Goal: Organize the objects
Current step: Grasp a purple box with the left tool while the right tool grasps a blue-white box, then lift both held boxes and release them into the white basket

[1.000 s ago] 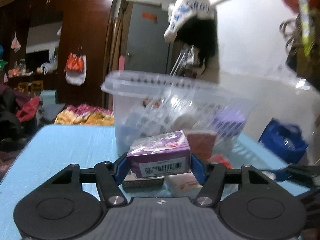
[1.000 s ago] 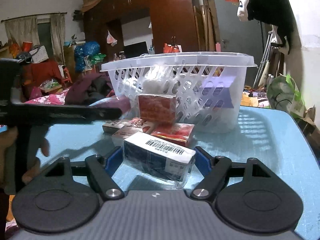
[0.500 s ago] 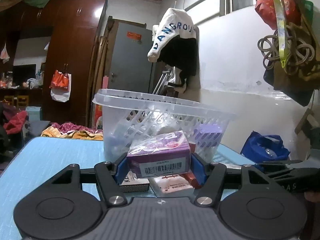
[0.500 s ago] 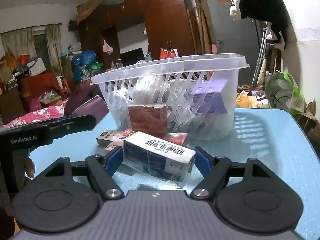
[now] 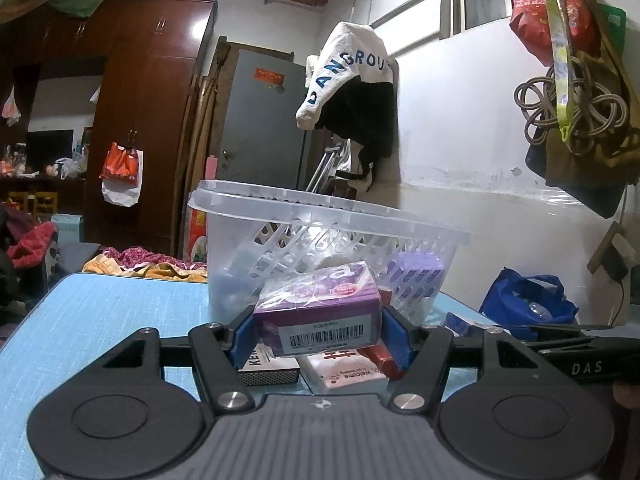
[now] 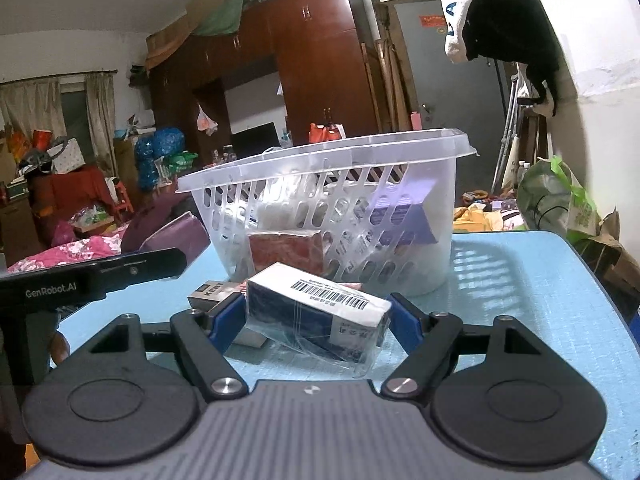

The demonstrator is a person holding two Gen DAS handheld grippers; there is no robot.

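Gripping purple box in left tool | right tool clamps white-blue box

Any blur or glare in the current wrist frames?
Left wrist: sharp, fisheye bends the room edges, lamp glare on the brown wardrobe door. Right wrist: sharp too; the clear plastic basket casts a slatted shadow on the blue tabletop.

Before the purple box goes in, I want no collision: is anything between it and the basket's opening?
Yes: the basket's near slotted wall and rim rise above the purple box held in the left claw. Nothing visible covers the opening.
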